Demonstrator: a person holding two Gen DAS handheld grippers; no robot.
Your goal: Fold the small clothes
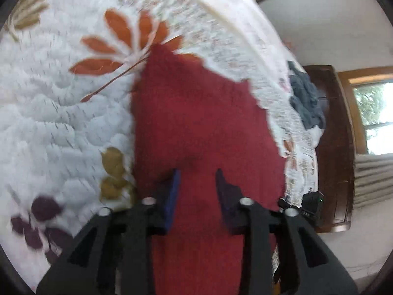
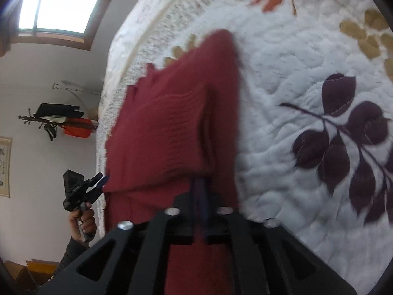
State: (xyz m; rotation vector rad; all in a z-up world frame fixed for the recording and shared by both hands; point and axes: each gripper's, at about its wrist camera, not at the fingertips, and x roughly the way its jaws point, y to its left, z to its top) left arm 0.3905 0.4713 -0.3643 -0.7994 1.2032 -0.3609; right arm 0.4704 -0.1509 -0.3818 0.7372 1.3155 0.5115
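Right wrist: fingers [image 2: 200,196] pinch red garment [image 2: 167,127] (quilt-borne).

Red knit garment [image 1: 201,127]: solid dark red, ribbed texture, centre of both frames. Quilt [image 1: 61,127]: white, stitched in wavy lines; leaf motifs were orange at upper centre, ochre at lower left, dark purple at bottom left of left-wrist frame. Left gripper [image 1: 197,191]: black body, blue finger pads. Grey-blue cloth [image 1: 305,98]: plain, at right edge.
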